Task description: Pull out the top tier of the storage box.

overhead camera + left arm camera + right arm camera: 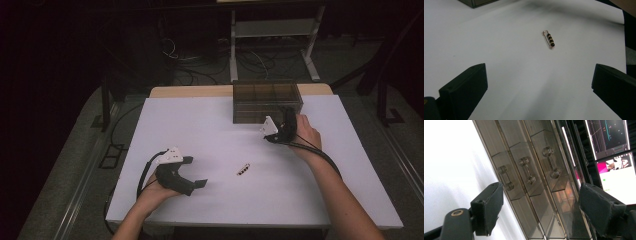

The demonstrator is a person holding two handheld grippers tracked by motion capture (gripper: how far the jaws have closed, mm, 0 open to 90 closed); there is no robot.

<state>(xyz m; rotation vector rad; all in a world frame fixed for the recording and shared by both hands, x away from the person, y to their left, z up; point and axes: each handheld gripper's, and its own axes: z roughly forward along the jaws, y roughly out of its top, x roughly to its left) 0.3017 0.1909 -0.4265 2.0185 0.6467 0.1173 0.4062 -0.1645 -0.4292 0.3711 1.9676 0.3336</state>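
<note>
The high view looks forward and down over the whole white table. The left gripper view skims low toward the beaded pin. The right gripper view, tilted, faces the far drawer box closely.

a white table carries a beaded pin and a smoky drawer box.
</note>
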